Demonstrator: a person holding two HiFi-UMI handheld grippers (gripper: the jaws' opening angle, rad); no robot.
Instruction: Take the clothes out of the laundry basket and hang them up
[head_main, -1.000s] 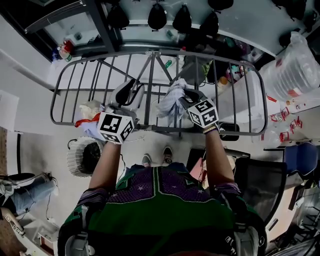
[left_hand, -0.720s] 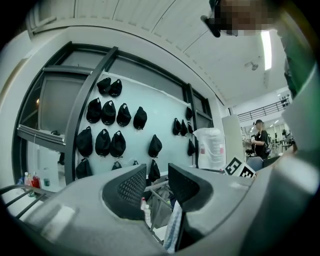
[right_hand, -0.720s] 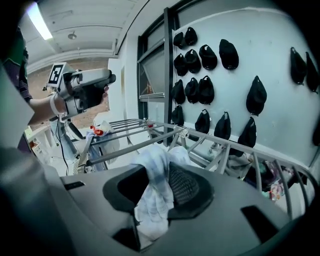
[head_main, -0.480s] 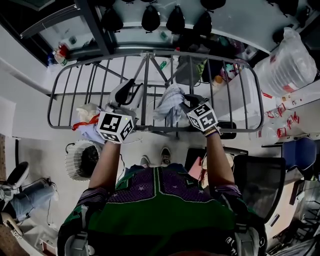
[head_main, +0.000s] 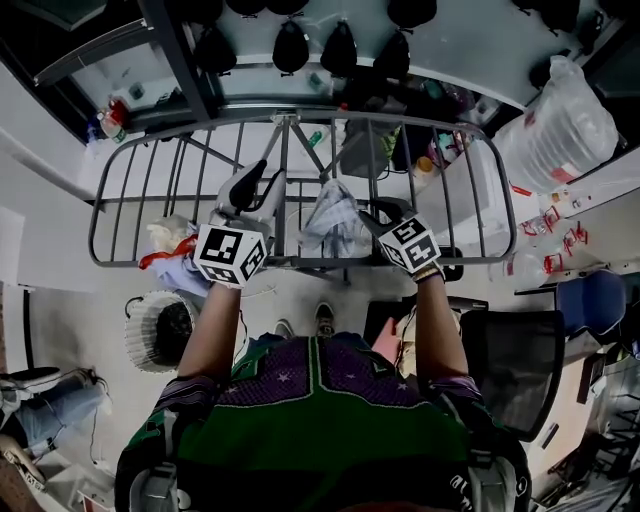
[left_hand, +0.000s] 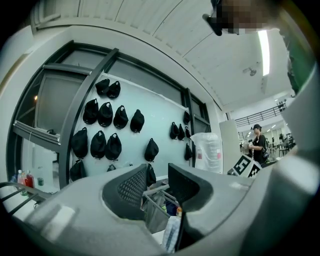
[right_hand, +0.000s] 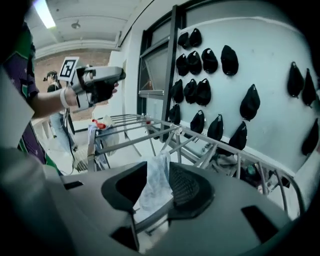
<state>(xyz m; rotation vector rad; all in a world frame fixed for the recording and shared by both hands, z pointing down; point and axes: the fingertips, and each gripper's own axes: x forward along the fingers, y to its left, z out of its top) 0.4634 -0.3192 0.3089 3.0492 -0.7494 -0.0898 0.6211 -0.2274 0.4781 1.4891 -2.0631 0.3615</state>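
Step in hand: release of the pale cloth (head_main: 333, 222), which lies over a bar of the drying rack (head_main: 300, 262). This is judged to be the end of hanging this one garment.
Right tool (head_main: 374, 214): the jaws are spread and have just been opening. In the right gripper view the cloth stands between them, lying against one pad with a gap at the other, so it is no longer pinched.
Left tool (head_main: 257, 182): the jaws are apart with nothing between them. It is held level above the rack, just left of the cloth.
Where the clothes are: the pale cloth is draped near the middle of the rack. A white and a red-and-blue garment (head_main: 172, 248) hang at the rack's left end. The laundry basket (head_main: 140, 322) stands on the floor below that end, its contents too dark to tell.
Doing it well: draw the right tool back along its own line only once both pads are clear, or the fabric may drag off the bar. See that cloth hangs on both sides of the bar. The free left tool could spread the bunched fabric, which would likely dry poorly as it lies.
Change from the earlier frames: a second ago the right tool sat over the top of the cloth. It is now beside the cloth's right edge, nearer the front rail, and the cloth hangs more freely. The left tool has kept its place.
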